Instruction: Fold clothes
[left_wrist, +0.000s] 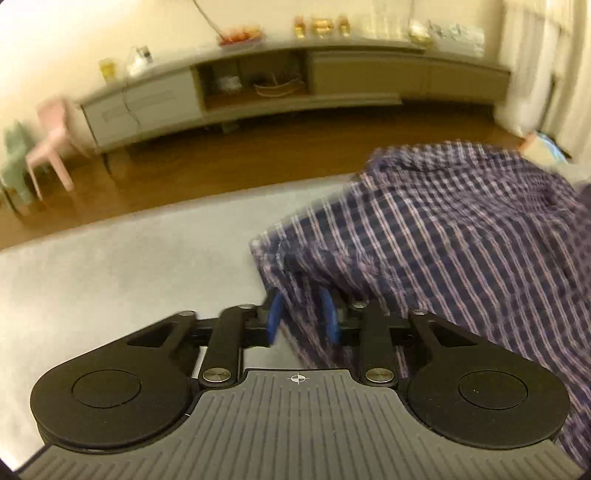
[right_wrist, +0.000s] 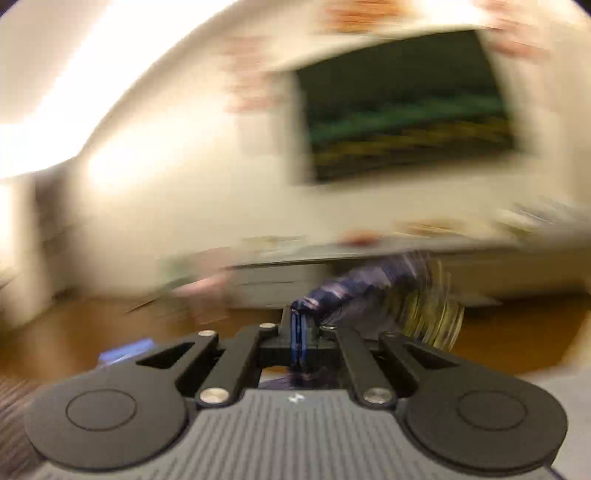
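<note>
A blue and white checked garment (left_wrist: 443, 236) lies bunched on the grey surface (left_wrist: 110, 273), at the right of the left wrist view. My left gripper (left_wrist: 301, 314) is open, its blue fingers (left_wrist: 275, 314) apart, with the garment's near edge lying between them. My right gripper (right_wrist: 299, 328) is shut on a fold of the same checked garment (right_wrist: 369, 284) and holds it up in the air; this view is heavily blurred by motion.
A long low grey cabinet (left_wrist: 295, 85) stands against the far wall across a wooden floor (left_wrist: 221, 162). A pink chair (left_wrist: 51, 140) is at the left. A dark picture (right_wrist: 402, 103) hangs on the wall.
</note>
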